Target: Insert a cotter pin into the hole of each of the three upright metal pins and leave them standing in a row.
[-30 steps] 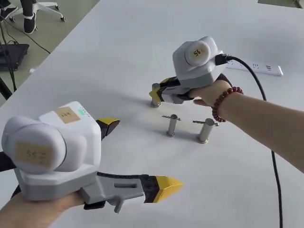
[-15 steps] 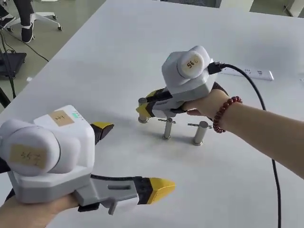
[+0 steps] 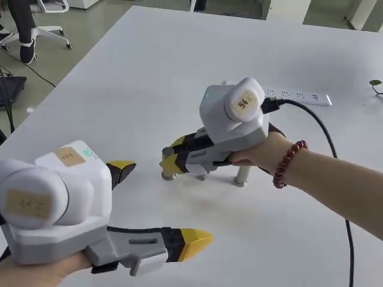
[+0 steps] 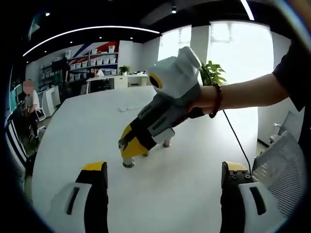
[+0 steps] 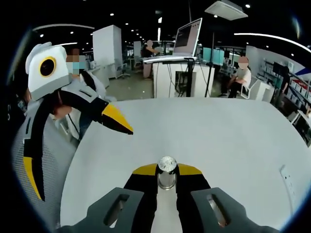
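1. Plainly, the right gripper (image 3: 170, 162) was pinched onto the leftmost pin (image 3: 169, 174), its yellow tips pressed against the upper part while the pin stood upright on the table (image 3: 149, 78).
2. Seen from the right gripper view, the leftmost pin (image 5: 166, 165) sat squeezed between the two tips and touched both.
3. Two more pins stood in a row just to its right. The middle pin (image 3: 203, 176) was mostly hidden under the gripper's body, and the end pin (image 3: 242, 176) stood below the hand (image 3: 263, 152).
4. Nearer the person, the left gripper (image 3: 158, 202) hovered over the table with its jaws spread wide, holding nothing and well apart from the pins.
5. In the left gripper view, those wide jaws framed the right gripper (image 4: 133, 145) and its clamped pin (image 4: 128, 162).
6. A power strip (image 3: 299, 95) lay farther back on the table, and a black cable (image 3: 323, 128) ran from the right gripper's rear.
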`<state>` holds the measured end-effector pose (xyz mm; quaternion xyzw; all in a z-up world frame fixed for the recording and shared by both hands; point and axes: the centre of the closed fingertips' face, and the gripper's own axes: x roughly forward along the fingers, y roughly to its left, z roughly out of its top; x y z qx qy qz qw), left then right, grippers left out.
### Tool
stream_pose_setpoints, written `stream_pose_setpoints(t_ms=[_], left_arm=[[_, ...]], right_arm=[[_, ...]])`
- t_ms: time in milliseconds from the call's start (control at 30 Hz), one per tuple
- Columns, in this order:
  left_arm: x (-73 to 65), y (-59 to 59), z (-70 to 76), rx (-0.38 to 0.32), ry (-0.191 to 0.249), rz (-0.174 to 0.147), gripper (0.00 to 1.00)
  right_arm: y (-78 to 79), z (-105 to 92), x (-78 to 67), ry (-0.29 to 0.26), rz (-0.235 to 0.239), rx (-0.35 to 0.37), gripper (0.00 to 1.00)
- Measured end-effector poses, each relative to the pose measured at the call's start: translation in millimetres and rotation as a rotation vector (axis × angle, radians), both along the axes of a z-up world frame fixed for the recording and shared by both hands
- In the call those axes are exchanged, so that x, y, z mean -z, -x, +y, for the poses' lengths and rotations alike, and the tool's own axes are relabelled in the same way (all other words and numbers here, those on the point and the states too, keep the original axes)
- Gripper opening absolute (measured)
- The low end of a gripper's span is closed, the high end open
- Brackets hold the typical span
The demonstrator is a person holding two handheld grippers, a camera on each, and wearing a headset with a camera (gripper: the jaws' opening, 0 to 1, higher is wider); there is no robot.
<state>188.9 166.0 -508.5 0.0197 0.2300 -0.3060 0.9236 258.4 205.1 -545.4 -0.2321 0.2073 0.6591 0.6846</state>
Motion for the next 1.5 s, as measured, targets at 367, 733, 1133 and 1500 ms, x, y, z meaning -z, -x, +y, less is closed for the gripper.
stream_pose_setpoints(t_ms=[367, 733, 1133, 1500], left_arm=[[-8.6, 1.5, -5.1, 0.013, -0.007, -0.014, 0.97], [-7.7, 9.6, -10.5, 0.014, -0.007, -0.003, 0.96], [-12.0, 9.8, -20.1, 0.026, 0.005, -0.009, 0.95], [-14.2, 13.3, -28.0, 0.04, 0.009, -0.011, 0.93]], right_arm=[[19.0, -27.7, 4.0, 0.015, 0.008, 0.004, 0.08], [26.8, -60.3, 9.8, 0.026, 0.023, 0.068, 0.08], [28.2, -90.1, 11.4, 0.026, 0.024, 0.151, 0.08], [37.7, -110.9, 16.6, 0.029, 0.026, 0.174, 0.08]])
